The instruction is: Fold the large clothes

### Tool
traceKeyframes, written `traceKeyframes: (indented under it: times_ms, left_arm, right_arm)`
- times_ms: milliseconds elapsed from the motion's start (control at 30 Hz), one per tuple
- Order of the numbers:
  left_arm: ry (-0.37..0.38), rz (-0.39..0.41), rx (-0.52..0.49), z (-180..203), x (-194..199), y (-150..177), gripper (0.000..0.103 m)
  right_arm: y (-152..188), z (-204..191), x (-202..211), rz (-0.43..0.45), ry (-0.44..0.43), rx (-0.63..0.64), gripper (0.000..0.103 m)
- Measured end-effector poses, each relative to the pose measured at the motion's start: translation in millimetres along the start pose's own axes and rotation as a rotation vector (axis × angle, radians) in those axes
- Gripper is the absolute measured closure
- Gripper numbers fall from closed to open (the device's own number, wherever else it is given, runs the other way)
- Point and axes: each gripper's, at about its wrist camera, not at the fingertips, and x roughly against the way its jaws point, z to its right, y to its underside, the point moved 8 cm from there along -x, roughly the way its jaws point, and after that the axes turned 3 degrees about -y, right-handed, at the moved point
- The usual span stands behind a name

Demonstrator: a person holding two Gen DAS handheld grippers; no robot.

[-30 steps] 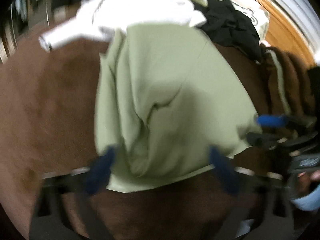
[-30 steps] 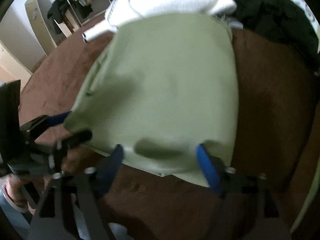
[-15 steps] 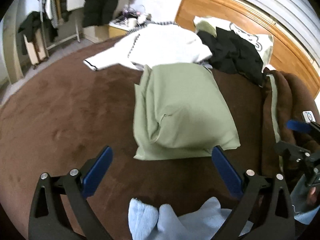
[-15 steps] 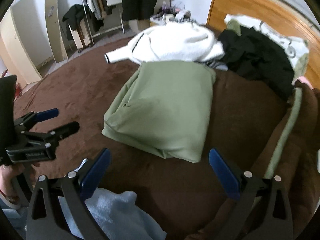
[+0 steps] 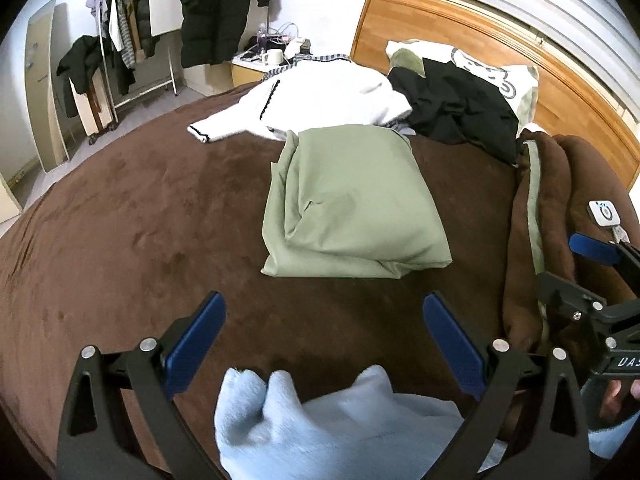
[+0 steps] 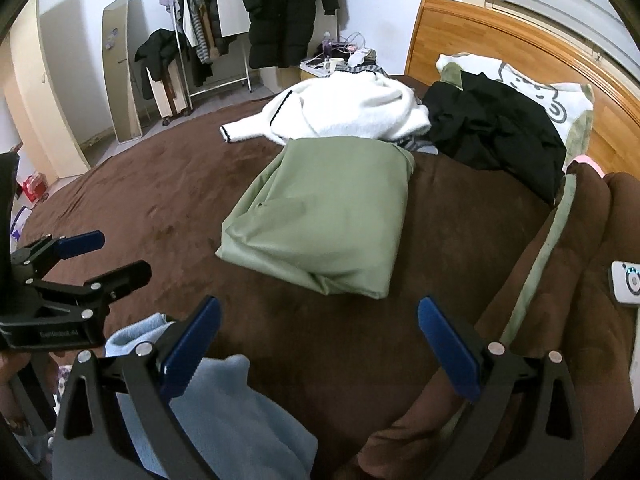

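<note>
The folded green garment [image 5: 352, 204] lies flat on the brown bedspread [image 5: 132, 216], its long axis running from the near edge of the bed toward the wooden headboard [image 5: 472, 36]. Its far end touches the white fleece jacket [image 5: 320, 96], and its near end is a thick, rounded fold. A black garment [image 5: 460, 108] lies just beside its far right corner, and the rolled brown blanket [image 5: 560, 216] runs along its right, apart from it. Left of the green garment the bedspread is bare out to the bed's edge.

The left tool [image 5: 324, 340] hangs near the garment's near fold, jaws spread wide and holding nothing. The right tool [image 6: 320, 340] is likewise wide open and holds nothing. Light blue fabric [image 5: 320, 428] sits beneath both tools. The right tool's body reads "DAS", cut off by the frame; lettering on the left tool's body is too blurred to read.
</note>
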Motion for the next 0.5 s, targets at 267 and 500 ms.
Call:
traceKeyframes:
  times_ms: [267,500]
  left_arm:
    - [-0.027,0.022,-0.014,21.4,14.1,7.1,0.006]
    - [-0.019,0.029,0.004,29.3,16.2,9.9,0.007]
  right_arm:
    - [20.0,5.2,3.5,-0.012,0.004,0.007,0.006]
    - [20.9,8.9,6.7,-0.003,0.027,0.023,0.006]
